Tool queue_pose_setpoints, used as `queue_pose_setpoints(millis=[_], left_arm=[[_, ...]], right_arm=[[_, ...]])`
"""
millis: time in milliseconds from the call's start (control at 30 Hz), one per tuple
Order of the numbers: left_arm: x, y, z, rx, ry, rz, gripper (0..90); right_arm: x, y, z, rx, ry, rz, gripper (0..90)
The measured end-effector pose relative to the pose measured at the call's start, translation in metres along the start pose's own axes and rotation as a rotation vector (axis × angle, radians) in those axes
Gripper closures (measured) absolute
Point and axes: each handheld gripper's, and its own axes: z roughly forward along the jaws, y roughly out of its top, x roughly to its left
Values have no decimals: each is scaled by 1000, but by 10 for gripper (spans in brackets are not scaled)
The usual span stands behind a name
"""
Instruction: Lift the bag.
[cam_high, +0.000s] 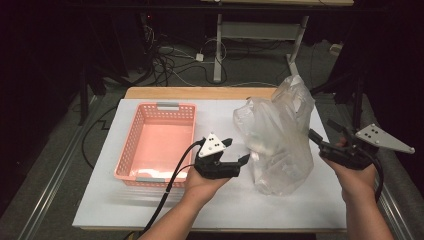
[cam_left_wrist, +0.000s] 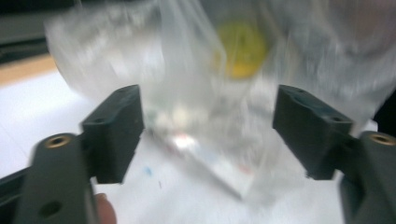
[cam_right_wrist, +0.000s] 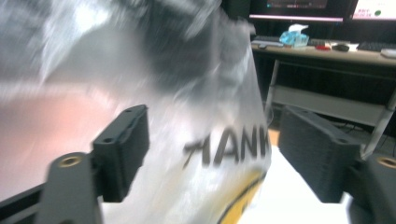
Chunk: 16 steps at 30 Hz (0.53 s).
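Bag (cam_high: 280, 145), clear plastic, stands crumpled on table (cam_high: 100, 205) betw both grippers, free of both. L gripper (cam_high: 236, 151) just left of bag, jaws wide, nothing gripped; bag ahead betw jaws (cam_left_wrist: 205, 107), blurred. R gripper (cam_high: 325, 137) at bag's right edge, jaws wide, empty. Pink basket (cam_high: 131, 145) beyond L gripper, away from bag.

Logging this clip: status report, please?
Left gripper open, right gripper open, flanking clear plastic bag. Bag slumped on table, unheld. Pink basket left, nothing blocking.
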Motion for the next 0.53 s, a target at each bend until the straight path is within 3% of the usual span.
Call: queue_pose_setpoints(millis=[267,400,533], left_arm=[[-9,-22,1,70,2,16,0],[-14,-32,0,79,3,33,0],[-14,-40,-1,85,7,24,0]], right_arm=[[0,-31,-8,32,-11,53,2],[2,-42,-12,59,-9,58,1],[4,-53,-14,82,-4,48,1]])
